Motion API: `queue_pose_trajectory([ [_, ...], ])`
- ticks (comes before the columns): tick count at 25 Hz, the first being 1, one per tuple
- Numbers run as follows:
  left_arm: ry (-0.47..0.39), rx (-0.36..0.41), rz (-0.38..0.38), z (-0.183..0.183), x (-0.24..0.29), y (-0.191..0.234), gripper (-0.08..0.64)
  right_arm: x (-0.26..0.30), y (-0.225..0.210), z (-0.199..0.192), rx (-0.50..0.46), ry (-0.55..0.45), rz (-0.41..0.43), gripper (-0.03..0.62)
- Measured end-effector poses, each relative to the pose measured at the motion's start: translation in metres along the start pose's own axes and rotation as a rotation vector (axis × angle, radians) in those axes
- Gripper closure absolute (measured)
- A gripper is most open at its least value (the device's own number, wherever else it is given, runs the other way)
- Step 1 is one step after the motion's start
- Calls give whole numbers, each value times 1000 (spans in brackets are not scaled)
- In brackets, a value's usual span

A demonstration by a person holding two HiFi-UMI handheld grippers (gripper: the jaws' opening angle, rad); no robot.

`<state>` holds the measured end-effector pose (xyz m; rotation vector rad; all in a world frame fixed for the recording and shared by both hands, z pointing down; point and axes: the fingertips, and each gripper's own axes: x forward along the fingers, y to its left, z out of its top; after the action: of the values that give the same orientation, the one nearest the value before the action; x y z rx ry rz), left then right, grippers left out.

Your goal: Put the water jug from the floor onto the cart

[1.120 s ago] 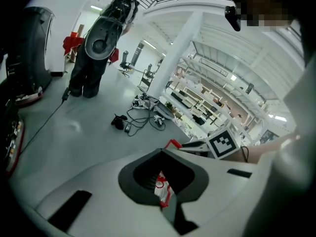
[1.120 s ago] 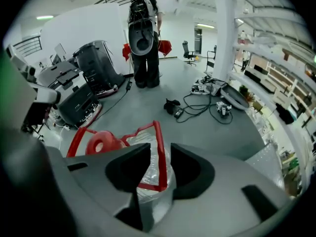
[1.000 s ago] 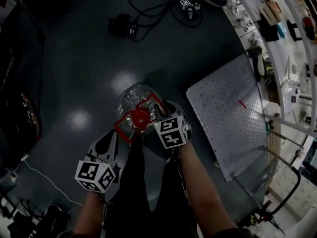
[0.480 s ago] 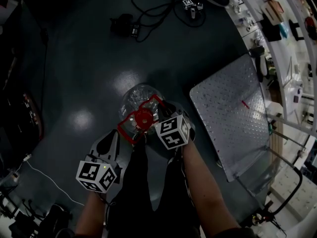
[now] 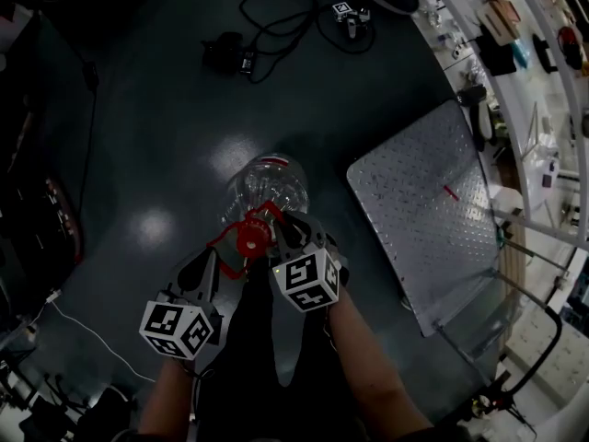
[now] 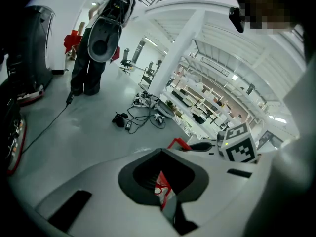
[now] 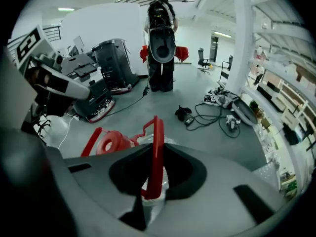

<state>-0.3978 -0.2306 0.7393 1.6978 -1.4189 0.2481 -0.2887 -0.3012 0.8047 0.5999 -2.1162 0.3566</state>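
Head view: the water jug is over the dark floor, left of the cart and apart from it, not on the cart's studded deck. Whether its base touches the floor cannot be told. Its red cap and red handle face the camera. The left gripper meets the handle's left end, and the right gripper is at the cap's right side. Cables lie on the floor, well beyond the jug.

Left gripper view: the jaws are drawn together, with a red piece of the handle and some clear plastic pinched where they meet.

Right gripper view: the jaws have just been closing and now clamp the handle, which stands upright between them. The cap lies just beyond, to the left.
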Motion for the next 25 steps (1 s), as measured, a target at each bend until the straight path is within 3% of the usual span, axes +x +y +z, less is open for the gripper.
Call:
queue_pose_trajectory([
  [5,-7,17,-7,13,-13,-15,552,-47,-8,22,26,-86,-38,552],
  [14,-46,88,-33,66,-35,-67,552,-152,-45,48,210,-198,-83,551],
  [19,-72,177,-51,98,-64,-115,552,-227,-52,54,285,-246,-101,551],
  [22,-120,217,-77,126,-73,-153,552,-274,-71,58,251,-277,-137,551],
  [25,-120,256,-91,116,-89,-194,552,-318,-72,37,258,-291,-139,551],
])
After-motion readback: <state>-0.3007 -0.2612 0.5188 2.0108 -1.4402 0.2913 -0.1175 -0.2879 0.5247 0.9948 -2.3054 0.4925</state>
